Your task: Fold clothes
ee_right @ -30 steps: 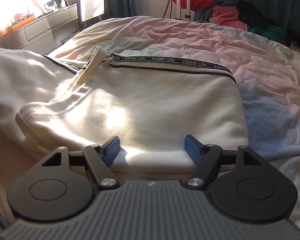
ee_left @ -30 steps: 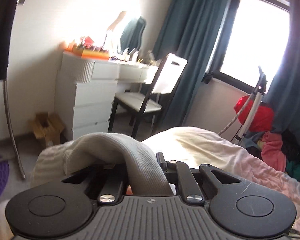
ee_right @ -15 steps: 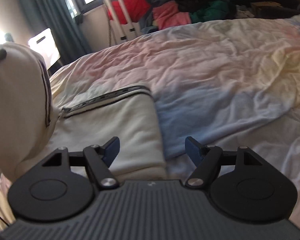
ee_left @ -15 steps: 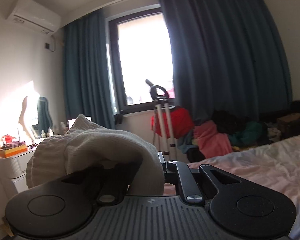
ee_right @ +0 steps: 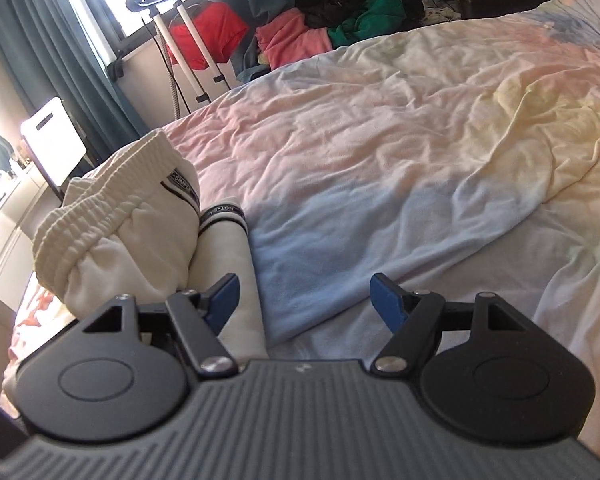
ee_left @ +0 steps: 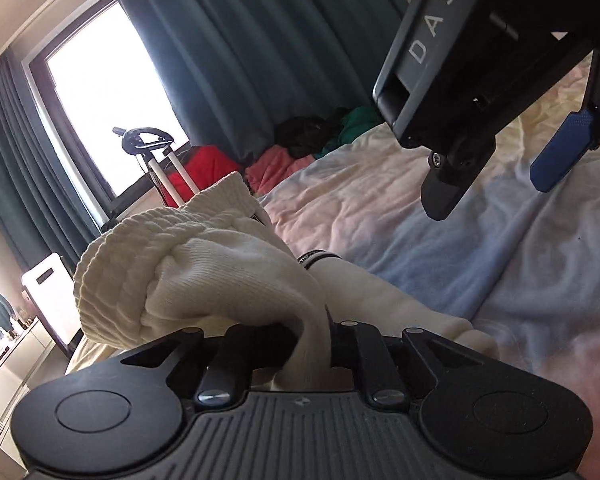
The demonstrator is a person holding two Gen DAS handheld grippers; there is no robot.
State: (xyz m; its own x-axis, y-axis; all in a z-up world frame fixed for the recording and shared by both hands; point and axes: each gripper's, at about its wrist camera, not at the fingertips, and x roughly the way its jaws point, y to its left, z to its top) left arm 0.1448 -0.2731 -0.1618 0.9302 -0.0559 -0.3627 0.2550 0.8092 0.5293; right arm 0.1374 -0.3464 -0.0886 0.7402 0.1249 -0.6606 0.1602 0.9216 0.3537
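Observation:
My left gripper (ee_left: 304,344) is shut on a cream knit garment (ee_left: 204,272) with an elastic waistband and a black lettered stripe. The garment bunches over the jaws and hides the fingertips. It also shows in the right wrist view (ee_right: 120,236), folded over at the left on the bed (ee_right: 380,128). My right gripper (ee_right: 304,296) is open and empty, its blue pads (ee_right: 384,294) just right of the garment's edge. In the left wrist view the right gripper (ee_left: 500,168) hangs above the bed at upper right.
The bed has a crumpled pastel sheet (ee_right: 420,200). A pile of red, pink and green clothes (ee_right: 300,32) lies by the window with a garment steamer stand (ee_right: 180,40). Dark teal curtains (ee_left: 240,60) hang behind. A white chair (ee_right: 52,136) and dresser stand at the left.
My left gripper has carried the garment's waistband end over and down toward the bed, folding it over itself. My right gripper has swung right, now over bare sheet.

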